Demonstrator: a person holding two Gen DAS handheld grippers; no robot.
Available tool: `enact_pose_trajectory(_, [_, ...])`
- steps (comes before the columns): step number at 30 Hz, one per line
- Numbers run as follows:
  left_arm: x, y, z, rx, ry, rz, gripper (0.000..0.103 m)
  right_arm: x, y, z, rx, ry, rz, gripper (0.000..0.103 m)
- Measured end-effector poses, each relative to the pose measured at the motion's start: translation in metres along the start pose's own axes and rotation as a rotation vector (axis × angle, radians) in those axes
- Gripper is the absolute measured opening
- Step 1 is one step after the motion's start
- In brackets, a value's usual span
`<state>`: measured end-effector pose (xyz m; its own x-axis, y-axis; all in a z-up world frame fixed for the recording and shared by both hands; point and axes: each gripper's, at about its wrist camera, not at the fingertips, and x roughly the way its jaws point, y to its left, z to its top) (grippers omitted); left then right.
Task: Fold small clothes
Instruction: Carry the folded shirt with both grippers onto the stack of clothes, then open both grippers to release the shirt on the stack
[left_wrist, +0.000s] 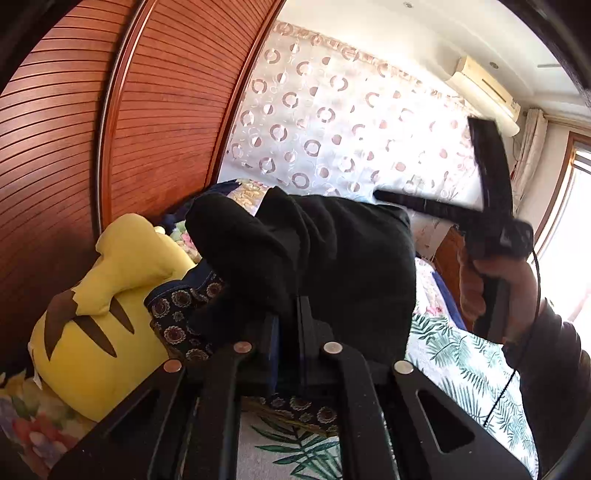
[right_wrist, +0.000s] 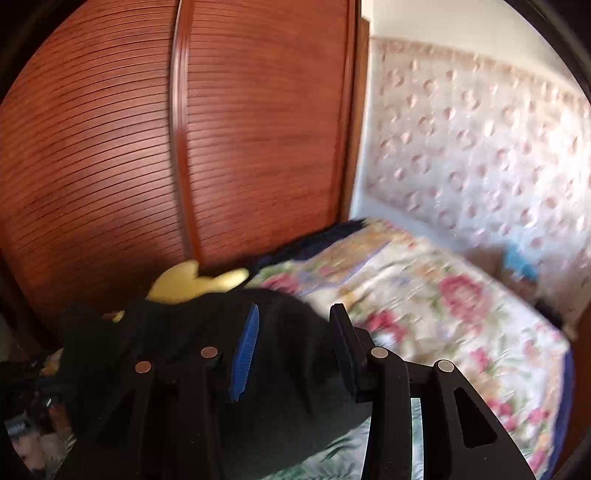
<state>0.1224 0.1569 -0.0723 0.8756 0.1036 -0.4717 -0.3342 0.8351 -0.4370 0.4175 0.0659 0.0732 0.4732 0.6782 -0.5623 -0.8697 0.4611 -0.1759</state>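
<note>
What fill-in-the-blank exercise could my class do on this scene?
1. The left gripper is shut on a ____ garment.
2. The plush toy beside the wardrobe is ____.
3. The right gripper has its jaws ____.
4. The curtain is patterned with ____.

Missing words: black; yellow; open; circles

Matt black fleece garment (left_wrist: 332, 251); glossy slatted wood wardrobe (right_wrist: 258, 129)

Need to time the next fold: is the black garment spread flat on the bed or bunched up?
Bunched and lifted: the black garment hangs in rumpled folds from the shut left claw, above the bed.
</note>
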Motion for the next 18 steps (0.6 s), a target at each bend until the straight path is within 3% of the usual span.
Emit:
enact_pose_trajectory(4, [-0.005, -0.003, 0.000, 0.032, 0.008, 0.020, 0.015, 0.031, 0.014, -0.031, -0.021, 0.101, -0.034, 0.041])
enact_pose_trajectory(8, [-0.017, -0.009, -0.002, 0.116, -0.019, 0.083, 0.025, 0.030, 0.015, -0.033, 0.012, 0.068, -0.064, 0.042])
enact_pose_trajectory(12, [-0.031, -0.015, -0.003, 0.173, -0.039, 0.100, 0.042, 0.009, 0.023, -0.037, 0.055, 0.034, -0.083, 0.042])
enact_pose_trajectory(15, [-0.041, -0.021, -0.004, 0.204, -0.045, 0.094, 0.042, -0.006, 0.045, -0.054, 0.069, 0.009, -0.089, 0.042])
enact_pose_trajectory(17, [-0.046, -0.025, -0.006, 0.225, -0.042, 0.088, 0.051, -0.028, 0.055, -0.068, 0.089, 0.000, -0.091, 0.042])
enact_pose_trajectory(18, [-0.049, -0.028, -0.006, 0.236, -0.044, 0.080, 0.064, -0.038, 0.058, -0.075, 0.102, -0.003, -0.095, 0.042])
